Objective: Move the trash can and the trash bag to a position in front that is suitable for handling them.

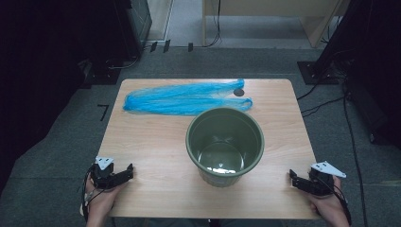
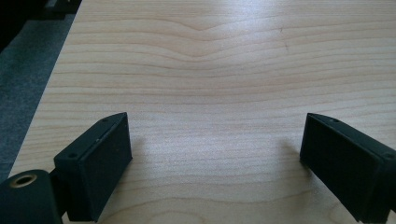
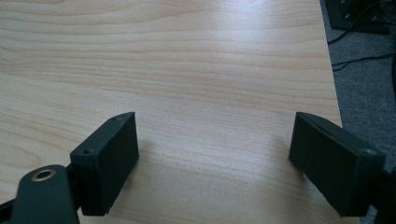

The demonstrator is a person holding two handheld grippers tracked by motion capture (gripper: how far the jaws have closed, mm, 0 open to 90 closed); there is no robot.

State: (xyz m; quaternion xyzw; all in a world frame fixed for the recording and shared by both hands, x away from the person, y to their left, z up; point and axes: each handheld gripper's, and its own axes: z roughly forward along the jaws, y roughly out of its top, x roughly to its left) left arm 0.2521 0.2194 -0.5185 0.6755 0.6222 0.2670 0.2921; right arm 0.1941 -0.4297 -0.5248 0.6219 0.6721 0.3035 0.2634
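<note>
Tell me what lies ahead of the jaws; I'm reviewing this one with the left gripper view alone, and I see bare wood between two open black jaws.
Observer: A green bucket stands upright mid-table, to that gripper's right.
Operator: Anything in it?
Observer: It looks empty; its bottom only shows a shine.
Operator: Anything else on the table?
Observer: A blue plastic bag lies flat, stretched along the far edge behind the bucket.
Operator: Where is the other gripper?
Observer: The right gripper rests at the table's near right corner, jaws open, holding nothing, like the left gripper at the near left.

One green bucket [image 1: 225,144], one blue plastic bag [image 1: 187,99], two tools, one wooden table [image 1: 151,156]
</note>
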